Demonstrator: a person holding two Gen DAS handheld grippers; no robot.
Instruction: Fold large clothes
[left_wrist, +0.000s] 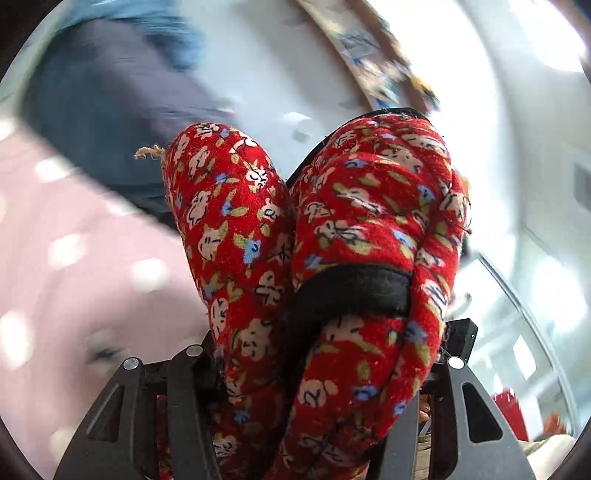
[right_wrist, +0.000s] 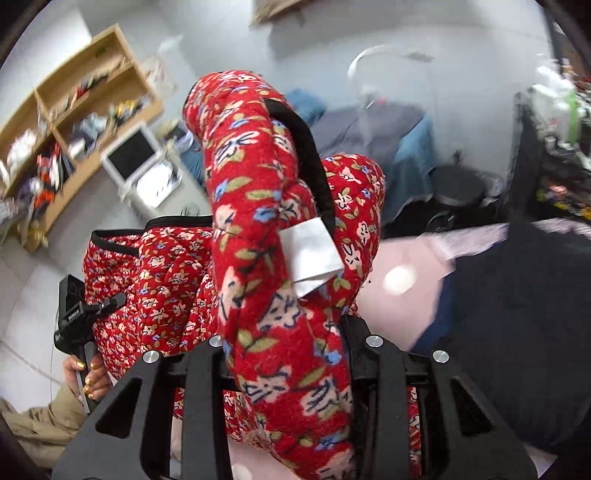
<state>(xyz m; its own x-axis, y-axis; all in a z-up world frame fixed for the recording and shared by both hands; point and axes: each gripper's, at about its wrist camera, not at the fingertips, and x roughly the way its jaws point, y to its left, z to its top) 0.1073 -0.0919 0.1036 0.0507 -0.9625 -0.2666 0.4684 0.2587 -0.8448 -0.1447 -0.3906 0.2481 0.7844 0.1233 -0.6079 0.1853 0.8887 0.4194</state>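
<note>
Red floral garment (left_wrist: 332, 229): thick, soft, quilted, judged bulky. Left gripper (left_wrist: 295, 424) and right gripper (right_wrist: 291, 387) each clamped on bunched black-trimmed edge; trim judged firmest hold.

There was one red quilted garment (right_wrist: 258, 206) with a floral print and black trim, bearing one white label (right_wrist: 314, 254). Two black two-finger grippers (left_wrist: 295, 387) (right_wrist: 291, 354) appeared. One wooden shelf unit (right_wrist: 74, 122) stood by one white-framed screen (right_wrist: 131, 151), and one pink dotted sheet (left_wrist: 74, 258) lay below.

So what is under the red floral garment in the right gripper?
Under the red floral garment lies a pink dotted sheet; the cloth covers whatever is directly beneath.
</note>
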